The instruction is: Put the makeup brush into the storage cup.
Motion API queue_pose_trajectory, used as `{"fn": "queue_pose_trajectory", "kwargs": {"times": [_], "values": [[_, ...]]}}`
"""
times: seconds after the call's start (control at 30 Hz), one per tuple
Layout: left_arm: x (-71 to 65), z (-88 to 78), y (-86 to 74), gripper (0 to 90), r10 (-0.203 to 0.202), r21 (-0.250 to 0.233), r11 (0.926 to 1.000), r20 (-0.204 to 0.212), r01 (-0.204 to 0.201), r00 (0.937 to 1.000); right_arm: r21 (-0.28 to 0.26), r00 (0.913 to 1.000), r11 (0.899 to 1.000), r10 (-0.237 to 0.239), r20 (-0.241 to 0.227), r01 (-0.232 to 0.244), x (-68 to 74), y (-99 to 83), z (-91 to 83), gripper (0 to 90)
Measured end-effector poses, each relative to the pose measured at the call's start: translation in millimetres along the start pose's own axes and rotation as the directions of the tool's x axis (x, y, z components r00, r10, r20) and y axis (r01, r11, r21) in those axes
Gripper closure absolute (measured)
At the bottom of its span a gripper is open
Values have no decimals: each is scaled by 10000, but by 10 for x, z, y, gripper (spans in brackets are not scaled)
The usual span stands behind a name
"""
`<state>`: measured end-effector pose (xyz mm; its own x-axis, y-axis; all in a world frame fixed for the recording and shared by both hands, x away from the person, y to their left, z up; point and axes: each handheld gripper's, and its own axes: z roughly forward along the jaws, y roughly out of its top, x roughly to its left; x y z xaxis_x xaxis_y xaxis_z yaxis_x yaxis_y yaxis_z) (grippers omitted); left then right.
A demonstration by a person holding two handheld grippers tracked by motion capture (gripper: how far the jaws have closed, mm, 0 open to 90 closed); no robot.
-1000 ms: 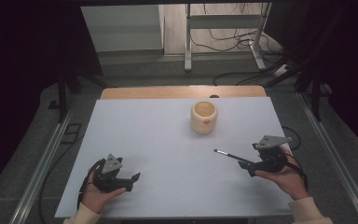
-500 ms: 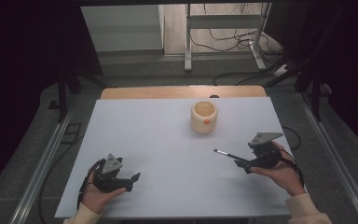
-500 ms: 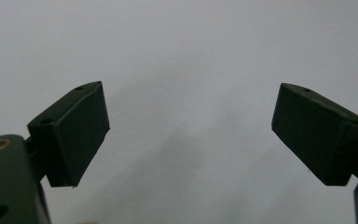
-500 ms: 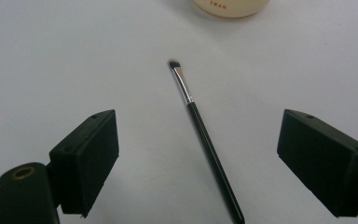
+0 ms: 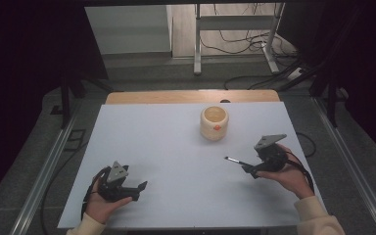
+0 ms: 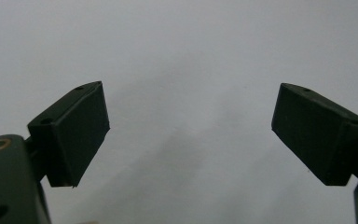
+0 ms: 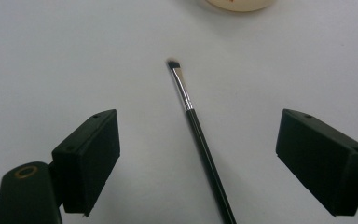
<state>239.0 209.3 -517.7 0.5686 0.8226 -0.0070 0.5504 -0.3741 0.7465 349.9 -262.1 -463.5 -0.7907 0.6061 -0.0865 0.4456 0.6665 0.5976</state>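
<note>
Between the two black jaws of the right gripper (image 7: 198,154), low in the right gripper view, a thin makeup brush (image 7: 200,140) lies flat on the white table top (image 7: 51,56). The jaws stand wide apart and released, one at the lower left of that frame and one at the lower right, and neither pad touches the brush. Its black handle runs from the bottom edge up the middle of the frame, then comes a short silver ferrule, then a small dark angled tip pointing toward the upper middle. Above the tip, cut by the top edge, shows the rounded bottom of a cream-coloured cup (image 7: 240,3). Seen from the high view, the right gripper (image 5: 247,166) sits at the right of the frame in the person's right hand (image 5: 286,176), its grey three-cornered plate on top, and the brush (image 5: 235,160) sticks out from it toward the left. The cup (image 5: 214,123) stands upright above and to the left of it, near the middle of the table, with an orange mark on its side, well apart from the brush. At the lower left of the high view the left gripper (image 5: 139,188) rests in the person's left hand (image 5: 103,203). Its own view shows the left gripper (image 6: 191,135) with jaws spread wide and nothing between them but bare white table.
</note>
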Motion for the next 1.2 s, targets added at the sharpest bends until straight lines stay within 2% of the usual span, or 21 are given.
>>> {"fn": "queue_pose_trajectory", "kwargs": {"times": [0.73,0.87,0.97,1.07,1.2], "values": [[1,-5,1,113,38,-11,10000,10,-38,10000,980,9990,9945,-335,-284,362,-82,166,254,150],[2,-4,1,113,34,-5,10000,8,-34,10000,1392,9983,9890,-461,-363,507,-91,196,323,153],[3,-5,1,113,37,-9,10000,11,-37,10000,1485,9977,9872,-516,-438,575,-94,211,347,154],[3,-8,1,113,32,-20,10000,4,-32,10000,1845,9967,9804,-602,-546,693,-85,237,405,162],[5,-10,1,114,34,-24,10000,-7,-34,10000,2036,9960,9762,-634,-625,749,-81,257,452,194]]}}
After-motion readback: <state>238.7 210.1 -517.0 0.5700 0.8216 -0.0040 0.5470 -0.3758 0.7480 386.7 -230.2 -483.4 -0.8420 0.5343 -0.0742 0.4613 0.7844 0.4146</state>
